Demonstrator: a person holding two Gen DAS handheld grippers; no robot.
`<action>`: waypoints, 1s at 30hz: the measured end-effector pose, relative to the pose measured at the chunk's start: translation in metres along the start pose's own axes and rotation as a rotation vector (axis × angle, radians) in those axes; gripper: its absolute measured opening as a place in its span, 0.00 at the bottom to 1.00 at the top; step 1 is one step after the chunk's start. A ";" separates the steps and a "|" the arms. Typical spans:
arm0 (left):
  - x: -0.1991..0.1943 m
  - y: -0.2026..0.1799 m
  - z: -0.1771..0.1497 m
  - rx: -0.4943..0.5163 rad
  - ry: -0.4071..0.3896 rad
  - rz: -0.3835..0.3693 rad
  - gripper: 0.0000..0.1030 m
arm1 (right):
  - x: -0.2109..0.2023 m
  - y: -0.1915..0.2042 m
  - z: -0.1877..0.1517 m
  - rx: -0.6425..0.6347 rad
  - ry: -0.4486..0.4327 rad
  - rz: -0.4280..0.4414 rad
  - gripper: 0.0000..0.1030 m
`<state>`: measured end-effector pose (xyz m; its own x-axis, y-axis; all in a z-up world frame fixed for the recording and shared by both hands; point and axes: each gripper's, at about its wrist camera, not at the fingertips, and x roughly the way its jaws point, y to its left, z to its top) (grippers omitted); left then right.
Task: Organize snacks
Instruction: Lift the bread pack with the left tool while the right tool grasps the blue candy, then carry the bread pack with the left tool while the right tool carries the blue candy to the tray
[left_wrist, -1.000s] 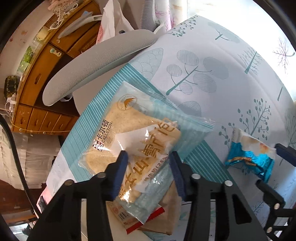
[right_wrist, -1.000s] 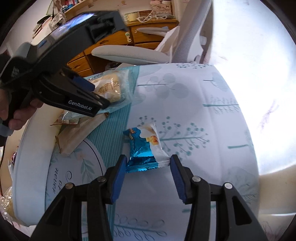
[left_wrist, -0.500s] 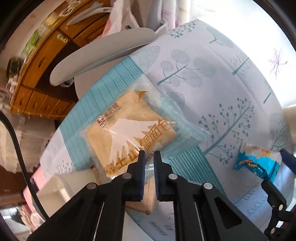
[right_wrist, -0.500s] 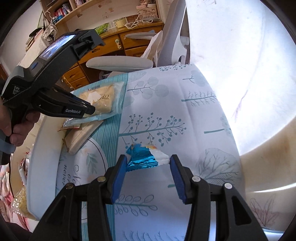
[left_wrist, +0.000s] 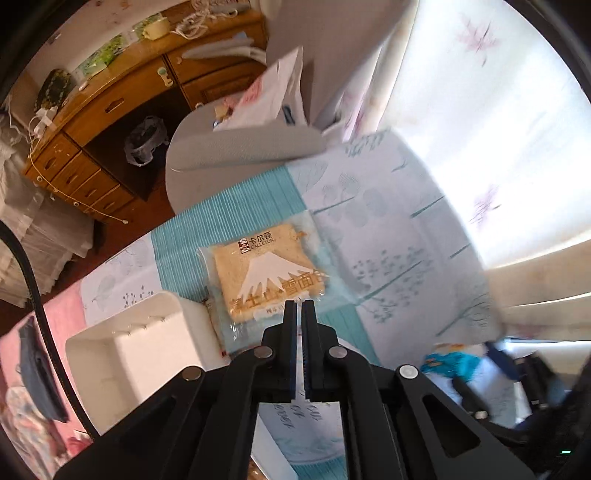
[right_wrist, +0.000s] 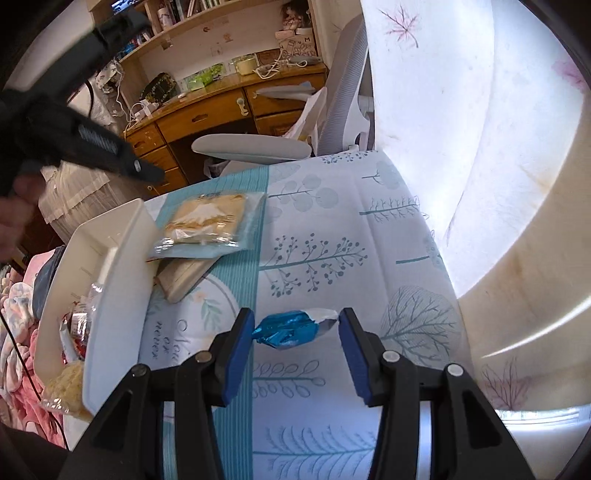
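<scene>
We judge the blue foil snack (right_wrist: 284, 328) light, crinkly and slippery, its filling likely crushable, so we would pinch it across the plump middle, not the twisted ends. It lies on the bench (right_wrist: 332, 221) between the released right tongs (right_wrist: 296, 315). The left tongs (left_wrist: 298, 306) are clenched on nothing, above the bread pack (left_wrist: 266, 275) beside the white bin (left_wrist: 122, 328).

Bread packet (left_wrist: 266, 275): clear glossy plastic film. Blue snack (right_wrist: 291, 328): shiny crinkled foil. White bin (right_wrist: 110, 266): smooth matt plastic. Tablecloth (right_wrist: 332, 236): printed matt cloth. Right claw (right_wrist: 296, 332): matt black plastic, blue rubbery pads (right_wrist: 242, 339). Cabinet (left_wrist: 110, 110): varnished wood.
</scene>
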<state>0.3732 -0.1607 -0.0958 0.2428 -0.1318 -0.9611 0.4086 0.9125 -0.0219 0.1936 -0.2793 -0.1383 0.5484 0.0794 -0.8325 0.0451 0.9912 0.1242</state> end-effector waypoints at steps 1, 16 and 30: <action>-0.008 0.001 -0.002 -0.011 -0.007 -0.019 0.00 | -0.002 0.003 -0.002 -0.003 0.001 0.002 0.46; 0.021 0.037 -0.007 -0.363 0.105 -0.170 0.39 | -0.011 0.025 -0.013 0.028 0.037 0.070 0.46; 0.090 0.012 0.035 0.015 0.254 0.008 0.83 | 0.009 0.008 -0.009 0.019 0.068 0.131 0.46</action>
<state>0.4309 -0.1757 -0.1729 0.0177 -0.0212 -0.9996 0.4207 0.9071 -0.0118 0.1917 -0.2699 -0.1493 0.4927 0.2159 -0.8430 -0.0074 0.9697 0.2440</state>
